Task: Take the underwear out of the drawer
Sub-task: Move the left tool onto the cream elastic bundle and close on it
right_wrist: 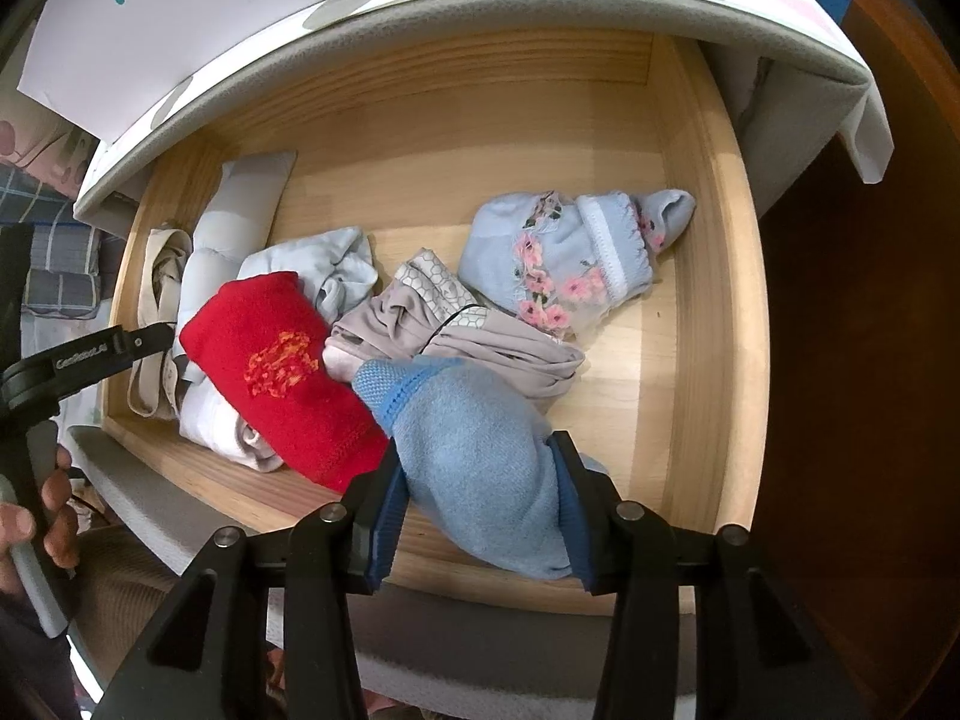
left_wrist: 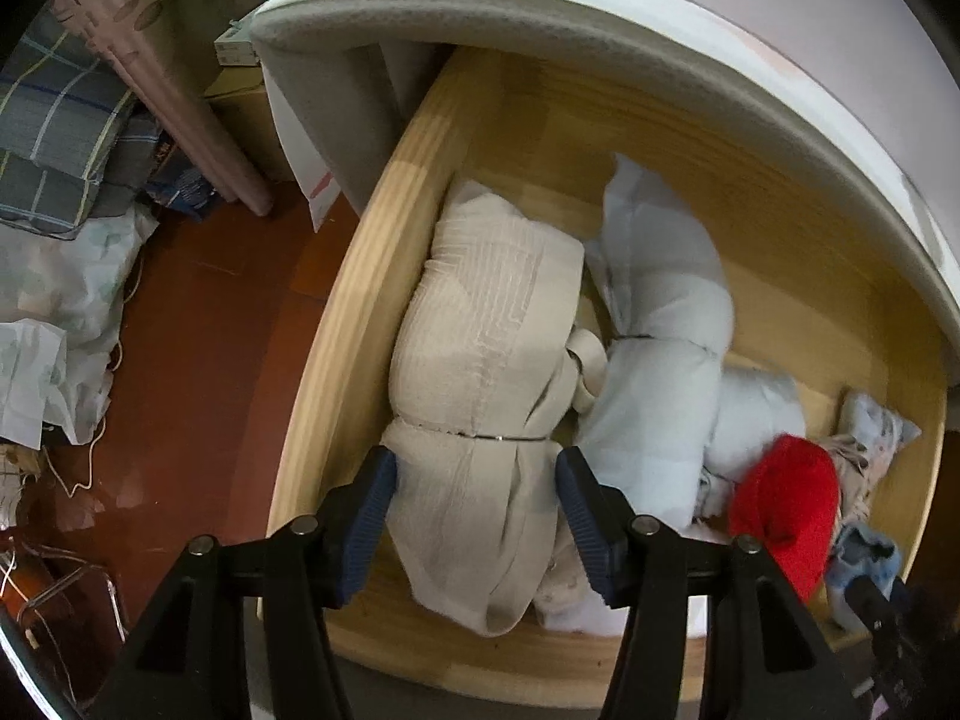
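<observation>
A: Start at the left wall of the open pale wooden drawer (left_wrist: 336,324). The left gripper (left_wrist: 476,495) points down over the cream ribbed rolled cloth bundle (left_wrist: 480,348) lying along that wall. Its jaws are partly open on either side of the roll's near end; I can't tell whether the pads are pressing yet.

B: So how should that grab go?

A: I'd close on the roll near its thin band, so it lifts as one piece instead of unrolling. The pale blue rolled garment (left_wrist: 666,336) lies touching it, so lift straight up.

B: And the right side?

A: The right gripper (right_wrist: 477,501) is closed, fairly narrow, on a light blue knitted sock-like piece (right_wrist: 480,450) at the drawer's front edge. The red knitted item (right_wrist: 282,360) touches it on the left; the blue underwear with pink floral lace (right_wrist: 558,252) lies toward the back right corner, untouched.

B: Risk?

A: Probably dragging the red piece along. Raise it slowly.
</observation>
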